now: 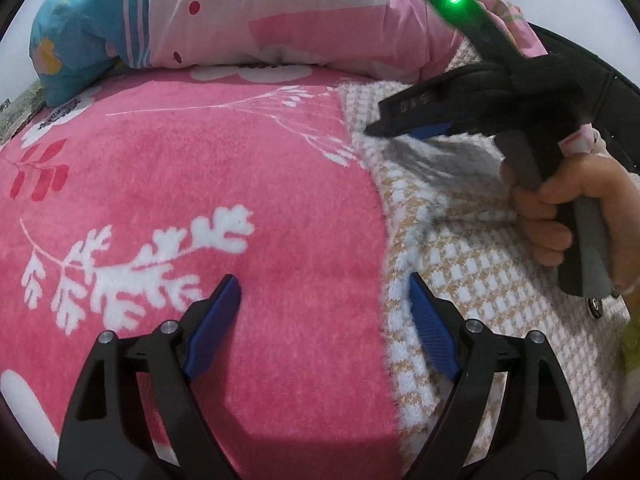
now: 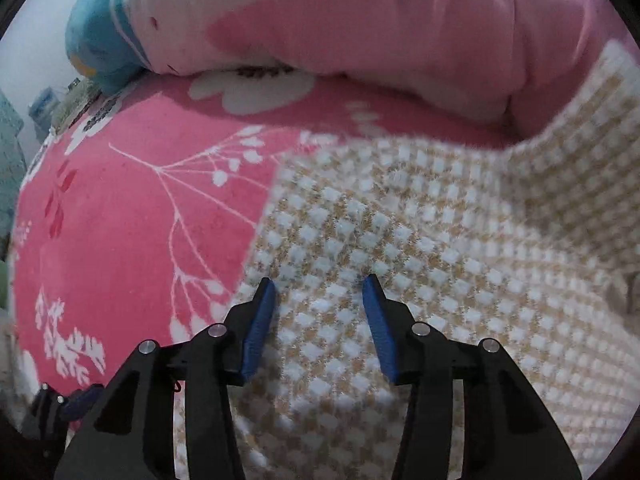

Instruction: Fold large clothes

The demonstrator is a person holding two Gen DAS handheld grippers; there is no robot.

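A checked beige-and-white knit sweater [image 2: 400, 248] lies spread on a bed covered by a pink blanket [image 1: 200, 200] with white leaf prints. A rolled pink quilt [image 1: 300, 20] sits bunched at the far end, and the far part of the sweater rides up against it. The sweater's left edge runs as a fuzzy white border down the blanket.

The left gripper [image 1: 324, 320] hangs just above that border with its fingers spread wide and nothing between them: one blue pad is over the pink blanket, the other over the knit. The right gripper [image 2: 320, 316] is angled down over the body of the sweater, its fingers about half open and empty, with the checked knit showing in the gap. In the left wrist view a hand [image 1: 568, 216] holds the right gripper's handle over the far part of the sweater.

The step in hand looks like taking hold of the sweater to begin a fold. To do it well, the left fingers should come down astride the white border so one pad slides under the edge and only the knit is pinched, not the blanket. The right fingers need an edge or a raised ridge to bite, since flat cloth gives them little. Both should lift evenly, so the fluffy knit does not stretch or drag.
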